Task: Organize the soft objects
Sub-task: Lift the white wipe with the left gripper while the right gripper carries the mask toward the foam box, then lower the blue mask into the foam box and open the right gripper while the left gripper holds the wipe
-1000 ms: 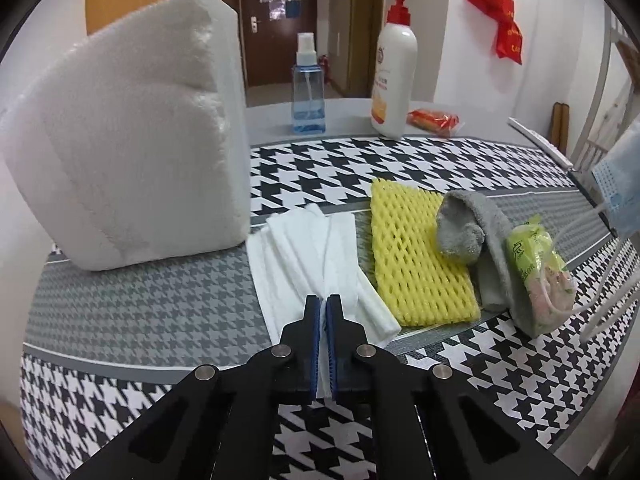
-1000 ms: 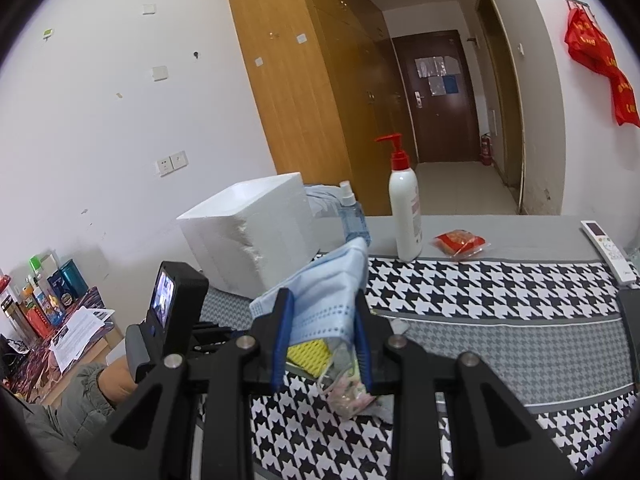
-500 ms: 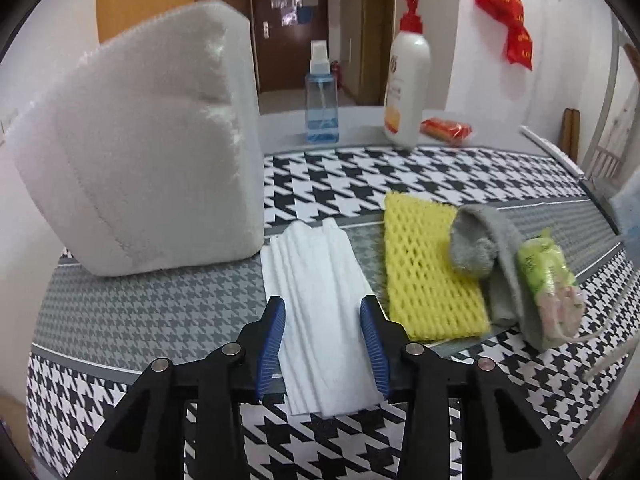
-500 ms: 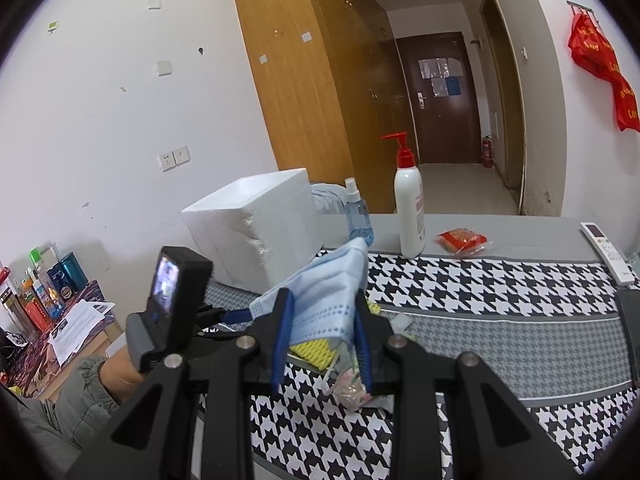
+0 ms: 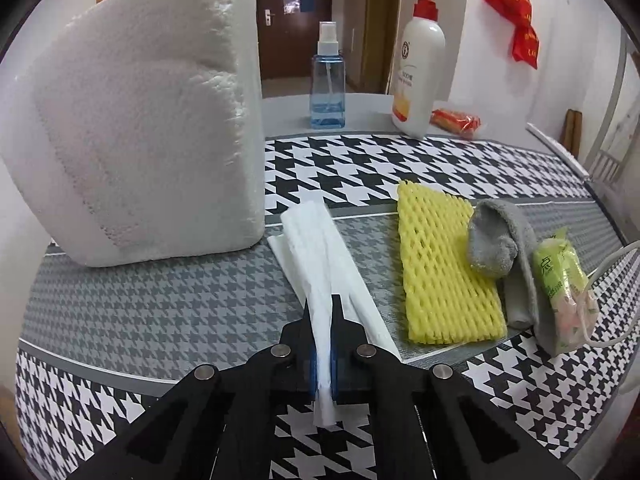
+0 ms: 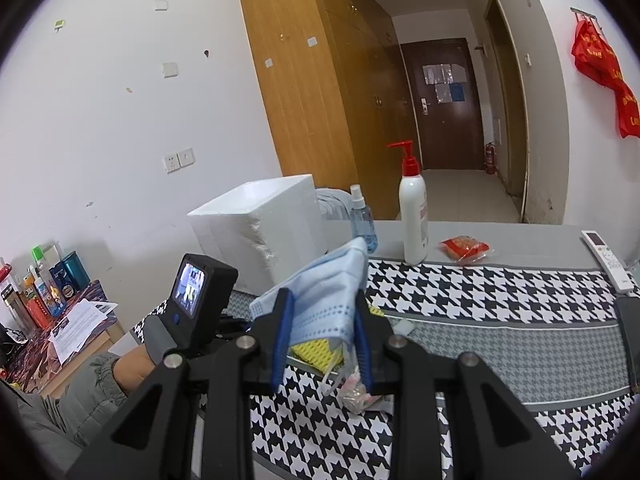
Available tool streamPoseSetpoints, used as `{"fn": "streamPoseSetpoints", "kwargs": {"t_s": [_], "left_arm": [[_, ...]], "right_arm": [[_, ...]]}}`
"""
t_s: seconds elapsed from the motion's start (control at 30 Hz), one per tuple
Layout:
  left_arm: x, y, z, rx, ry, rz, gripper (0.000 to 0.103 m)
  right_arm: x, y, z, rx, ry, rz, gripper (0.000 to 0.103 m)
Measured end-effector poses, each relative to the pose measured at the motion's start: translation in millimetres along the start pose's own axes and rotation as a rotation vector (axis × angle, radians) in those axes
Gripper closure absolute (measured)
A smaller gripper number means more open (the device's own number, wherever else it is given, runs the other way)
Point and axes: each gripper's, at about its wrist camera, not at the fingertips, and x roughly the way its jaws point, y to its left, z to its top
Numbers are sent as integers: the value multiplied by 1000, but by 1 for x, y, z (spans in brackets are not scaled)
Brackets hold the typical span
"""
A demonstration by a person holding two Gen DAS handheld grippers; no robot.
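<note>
Houndstooth tablecloth (image 5: 400, 164) covers the table — wooden wardrobe (image 6: 320, 92), dark door (image 6: 444, 104) beyond.

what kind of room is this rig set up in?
Probably a lived-in apartment or dorm room, not a lab: a wooden built-in wardrobe lines the wall, a dark brown entrance door closes a short hallway, and a white pump lotion bottle stands on the table under a houndstooth tablecloth.

Both grippers have black arms, silver screws and blue-lined jaws; a grey-green sleeve (image 6: 80, 392) shows.
</note>
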Motion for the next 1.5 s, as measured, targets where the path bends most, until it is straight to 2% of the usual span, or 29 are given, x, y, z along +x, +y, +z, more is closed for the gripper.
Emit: {"fn": "streamPoseSetpoints", "kwargs": {"t_s": [0.13, 0.23, 0.37, 0.63, 1.1, 1.5], "left_arm": [[-21, 3, -2, -6, -49, -5, 99], [-50, 0, -3, 19, -126, 3, 99], [-88, 0, -4, 35, -216, -40, 99], [-140, 8, -7, 41, -339, -35, 99], [-182, 22, -1, 36, -453, 8, 99], [-206, 44, 10, 5, -533, 64, 99]], "right_arm": [[-1, 2, 2, -13, -3, -7, 70], [-1, 8, 3, -35, -12, -7, 70], [2, 18, 7, -61, -17, -6, 70], [7, 39, 15, -101, -18, 1, 70], [21, 66, 37, -163, -23, 2, 70], [60, 87, 62, -193, -8, 36, 70]]}}
